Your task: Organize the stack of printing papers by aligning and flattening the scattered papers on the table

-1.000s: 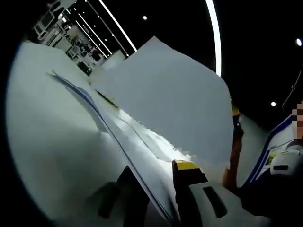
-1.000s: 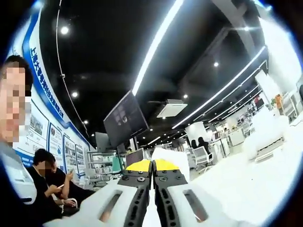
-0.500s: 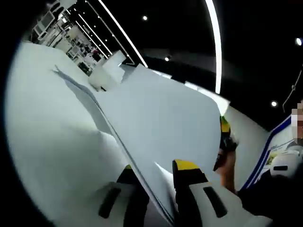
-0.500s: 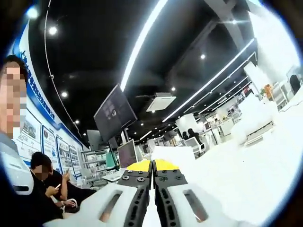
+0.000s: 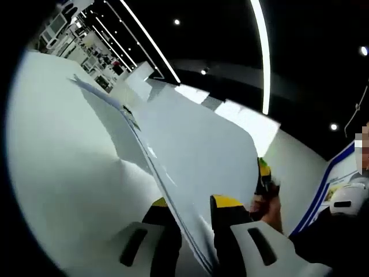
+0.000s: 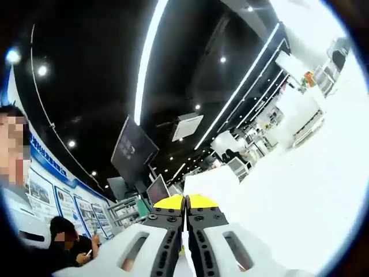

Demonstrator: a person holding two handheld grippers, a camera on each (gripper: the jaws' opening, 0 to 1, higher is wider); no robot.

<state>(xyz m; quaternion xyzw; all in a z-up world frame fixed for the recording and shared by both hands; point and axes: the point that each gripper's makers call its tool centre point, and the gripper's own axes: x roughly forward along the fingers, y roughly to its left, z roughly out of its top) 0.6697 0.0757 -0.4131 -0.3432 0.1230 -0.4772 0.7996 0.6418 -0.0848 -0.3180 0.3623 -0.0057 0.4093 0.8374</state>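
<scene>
White paper pinched at both ends

White printing papers (image 5: 196, 156) run edge-on away from my left tongs (image 5: 190, 203), a stack that rises off the pale counter (image 5: 63, 150) and bows over toward the right of the left gripper view. My left tongs have closed down on the near edge of that stack: one yellow-tipped jaw sits on the counter side of the papers, the other on the far side, with only the thickness of the sheets between them. The stack's edges are not flush; near its far end a few sheet corners stick out past the rest, above the counter.

At the right edge of the papers, in the left gripper view, my right tongs (image 5: 264, 180) come in, yellow and black at the tip, with my hand (image 5: 271, 209) behind them. They sit right against the paper's edge.

From the right gripper view, my right tongs (image 6: 185, 202) are pressed almost fully together, the two yellow tips touching but for a thin white line between them. That line is a sheet edge, and the papers (image 6: 210, 183) continue beyond the tips as a white slab. To the right of the papers spreads the bright counter (image 6: 311, 184).

Left of the papers, a dark monitor (image 6: 134, 149) hangs under the black ceiling, and a seated person (image 6: 68, 238) is low down beyond it. Long light strips (image 6: 147, 57) cross the ceiling above the papers.
</scene>
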